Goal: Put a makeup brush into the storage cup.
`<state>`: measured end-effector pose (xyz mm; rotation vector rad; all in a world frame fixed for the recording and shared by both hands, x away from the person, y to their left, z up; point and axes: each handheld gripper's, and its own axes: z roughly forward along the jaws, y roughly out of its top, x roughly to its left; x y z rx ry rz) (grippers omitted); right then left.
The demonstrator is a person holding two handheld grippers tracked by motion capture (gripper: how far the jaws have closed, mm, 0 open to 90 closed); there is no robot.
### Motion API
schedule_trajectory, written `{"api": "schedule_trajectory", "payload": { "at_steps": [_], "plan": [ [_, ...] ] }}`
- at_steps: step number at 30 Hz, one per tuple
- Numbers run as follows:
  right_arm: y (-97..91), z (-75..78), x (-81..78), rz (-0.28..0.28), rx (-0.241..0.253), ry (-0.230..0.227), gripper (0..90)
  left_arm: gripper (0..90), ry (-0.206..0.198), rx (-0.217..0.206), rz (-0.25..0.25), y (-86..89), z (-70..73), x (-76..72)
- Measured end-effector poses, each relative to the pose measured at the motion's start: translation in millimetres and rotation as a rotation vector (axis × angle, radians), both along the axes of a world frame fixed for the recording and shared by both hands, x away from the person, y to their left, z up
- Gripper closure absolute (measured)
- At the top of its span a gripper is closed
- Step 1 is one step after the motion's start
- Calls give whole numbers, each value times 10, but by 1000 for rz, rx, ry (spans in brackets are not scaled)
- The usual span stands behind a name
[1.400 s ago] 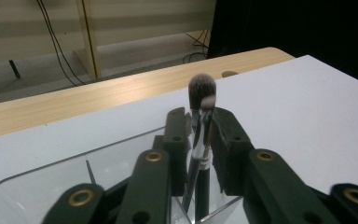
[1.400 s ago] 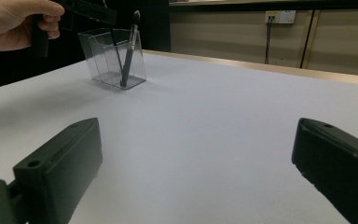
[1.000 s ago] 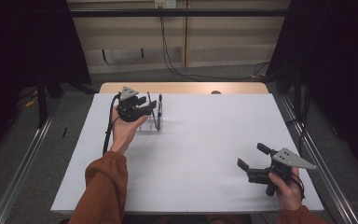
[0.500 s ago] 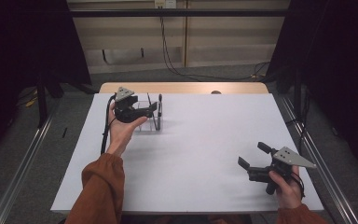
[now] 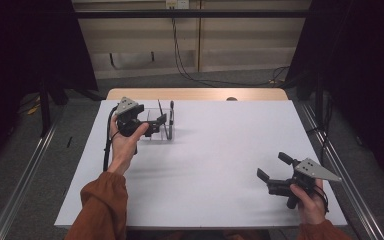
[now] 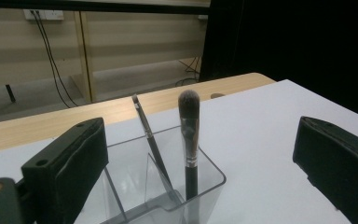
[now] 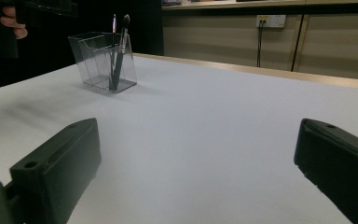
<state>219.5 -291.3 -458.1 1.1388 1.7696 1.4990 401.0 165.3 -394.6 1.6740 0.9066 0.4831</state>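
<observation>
While both claws gape, left claw [image 5: 162, 121] just opening, right claw [image 5: 272, 166] empty, two brushes [image 6: 189, 140], one clear holder [image 6: 209, 175].

Beige panelled wall [image 5: 230, 45], grey floor [image 5: 40, 165], black curtains [image 5: 360, 75], dangling cables [image 5: 180, 55]

Person wears rust-orange long sleeves [image 5: 102, 205], cuffs at frame bottom L & R. Left gripper [image 5: 161, 121], right gripper [image 5: 272, 166]: black bodies, padded black jaws w/ screw holes, grey triangular top plates, black cable at left one.
</observation>
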Motion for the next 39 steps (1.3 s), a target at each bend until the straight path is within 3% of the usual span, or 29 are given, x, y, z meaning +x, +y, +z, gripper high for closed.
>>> {"api": "schedule_trajectory", "payload": {
  "at_steps": [2,6,9,12,17,22,27,35,39],
  "plan": [
    [-5,5,-16,1,-5,-3,1,31,-21,3,-18,29,6,-32],
    [-3,15,-40,-10,-4,-7,1,27,-20,-6,-26,63,15,-103],
    [1,20,-47,-12,-7,-8,1,30,-8,13,-26,80,11,-152],
    [-4,19,-45,-15,-8,-6,1,44,-13,23,-23,105,1,-198],
    [-12,20,-44,-20,-7,-3,1,44,-26,4,-28,112,13,-277],
    [-14,21,-50,-19,-5,-4,1,45,-41,21,-29,132,-8,-373],
    [-11,20,-50,-17,-6,-3,1,45,-30,1,-28,208,-48,-460],
    [-16,20,-48,-22,-6,-4,1,44,-47,-11,-44,347,-82,-665],
    [-11,18,-47,-20,-8,-3,1,25,-38,-29,-10,404,-110,-739]
  ]
}}
